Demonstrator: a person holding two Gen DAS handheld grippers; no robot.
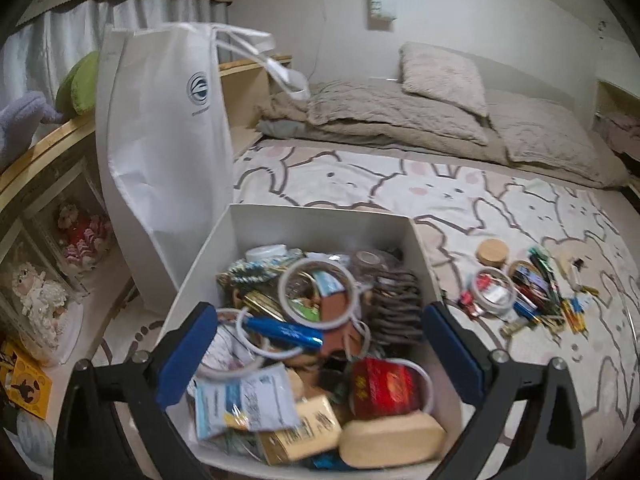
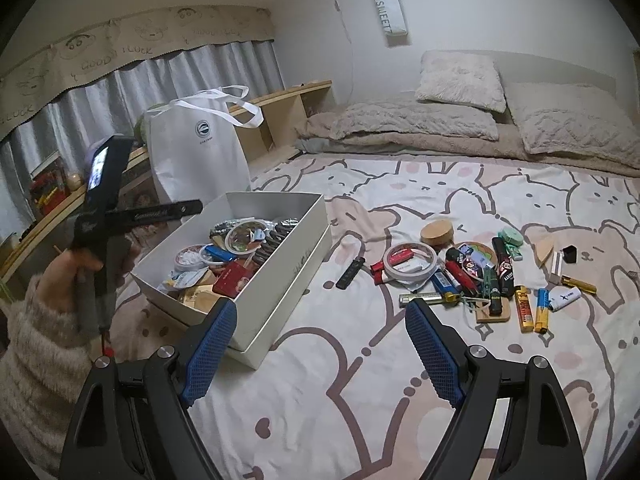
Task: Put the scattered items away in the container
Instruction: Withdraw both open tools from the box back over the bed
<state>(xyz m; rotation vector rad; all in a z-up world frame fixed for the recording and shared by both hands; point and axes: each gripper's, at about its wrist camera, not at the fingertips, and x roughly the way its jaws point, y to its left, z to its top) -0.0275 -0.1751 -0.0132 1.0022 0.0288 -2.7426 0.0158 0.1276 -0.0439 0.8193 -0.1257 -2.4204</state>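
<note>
From the left wrist view, the left hand-held gripper (image 1: 320,344) hangs over the white box (image 1: 316,216) with its jaws spread wide and nothing between the pads, which suggests an item has just been let go here. The box is heaped with tape rolls, packets and a red tin (image 1: 386,388), though blur makes smaller things hard to name. The remaining pile (image 1: 524,296) lies on the bed to the right of the box.

From the right wrist view, the right hand-held gripper (image 2: 320,344) has its jaws apart and empty above the bunny-print bedspread (image 2: 360,420), just short of the pile (image 2: 480,276), probably lining up the next pick, perhaps the tape roll (image 2: 409,261)
</note>
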